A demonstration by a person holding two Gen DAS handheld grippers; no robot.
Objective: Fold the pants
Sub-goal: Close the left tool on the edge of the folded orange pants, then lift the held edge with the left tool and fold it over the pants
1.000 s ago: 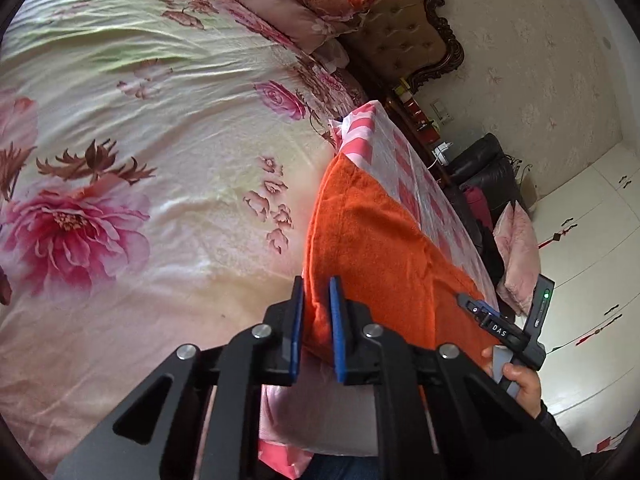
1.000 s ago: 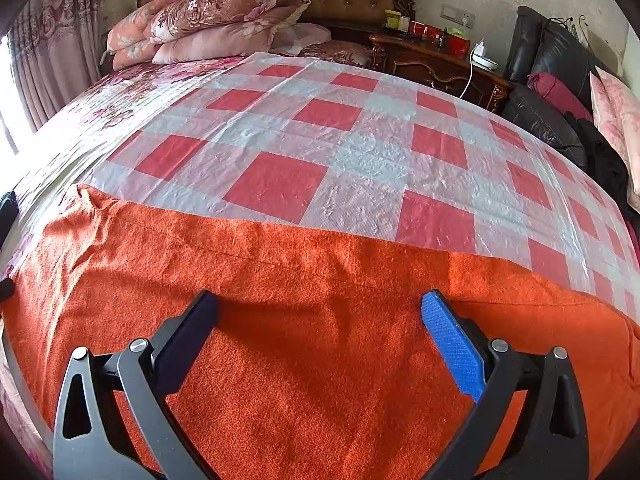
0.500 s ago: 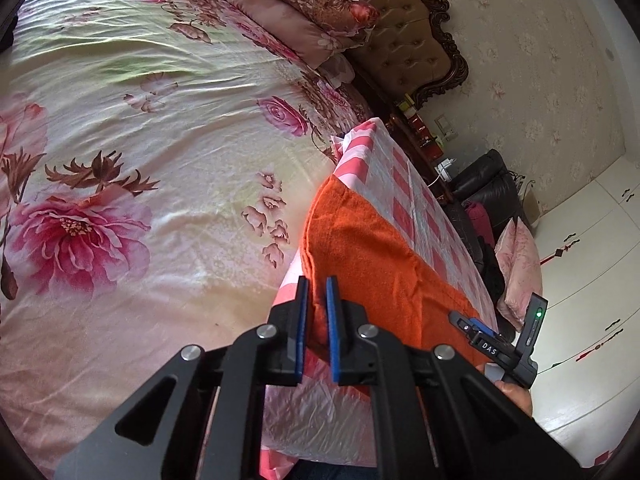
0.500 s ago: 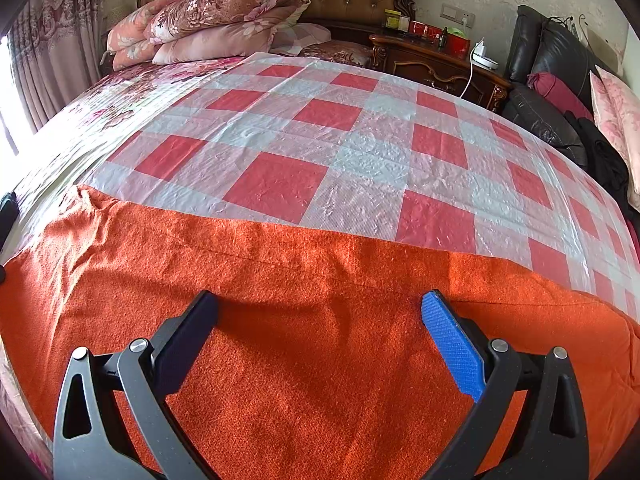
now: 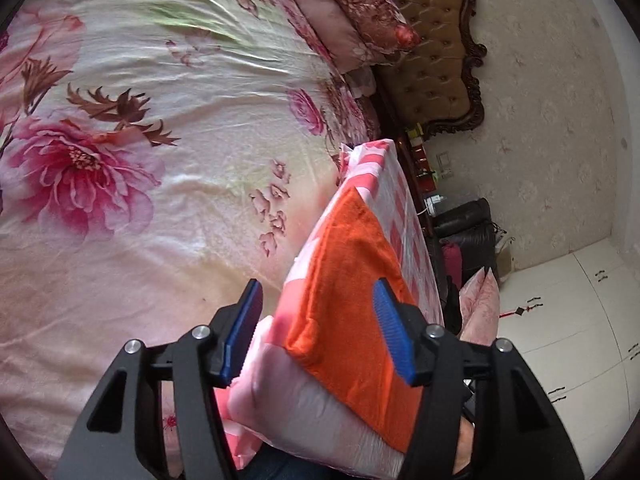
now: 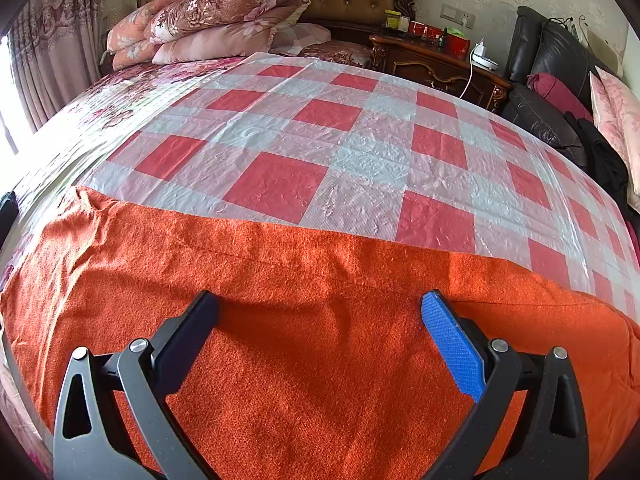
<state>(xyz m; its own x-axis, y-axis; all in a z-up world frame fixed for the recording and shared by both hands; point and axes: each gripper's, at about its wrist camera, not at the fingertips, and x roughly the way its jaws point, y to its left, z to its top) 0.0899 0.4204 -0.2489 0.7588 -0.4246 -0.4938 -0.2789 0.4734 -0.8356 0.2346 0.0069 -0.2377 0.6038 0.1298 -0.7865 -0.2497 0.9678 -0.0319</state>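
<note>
Bed (image 6: 132,92) in floral sheet – checked plastic cover (image 6: 360,152) on it, orange pants (image 6: 320,340) atop cover.

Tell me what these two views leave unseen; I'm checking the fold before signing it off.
- Orange pants: right wrist view, near edge cut off by the frame and the right gripper; legs and waistband cannot be told apart.
- Pants' far end: left wrist view, behind the left gripper, whose jaws have just been opening.
- Nightstand bottles: too small to name.
</note>
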